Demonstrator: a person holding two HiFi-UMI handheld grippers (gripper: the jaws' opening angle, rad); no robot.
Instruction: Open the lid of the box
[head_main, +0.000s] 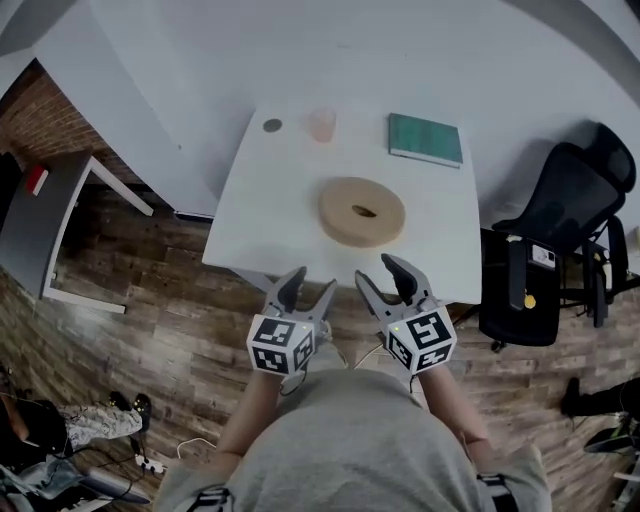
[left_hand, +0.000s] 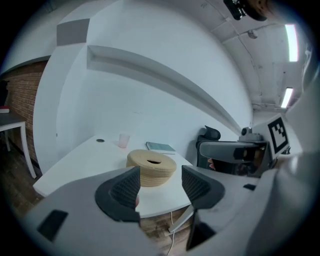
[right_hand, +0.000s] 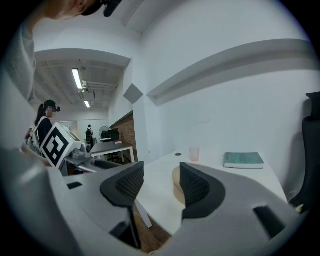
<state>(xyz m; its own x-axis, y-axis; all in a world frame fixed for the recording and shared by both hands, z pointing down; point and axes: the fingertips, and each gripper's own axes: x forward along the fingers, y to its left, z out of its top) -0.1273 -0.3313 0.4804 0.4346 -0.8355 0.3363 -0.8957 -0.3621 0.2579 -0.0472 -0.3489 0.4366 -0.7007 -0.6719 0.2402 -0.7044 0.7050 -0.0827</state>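
A round tan woven box with a slot in its lid sits near the middle of the white table. It shows beyond the jaws in the left gripper view, and half hidden behind the right jaw in the right gripper view. My left gripper and right gripper hover side by side off the table's near edge, short of the box. Both stand open with nothing between their fingers.
At the table's far side stand a pink cup, a green book and a small dark disc. A black office chair is to the right, a grey desk to the left. Cables lie on the wooden floor.
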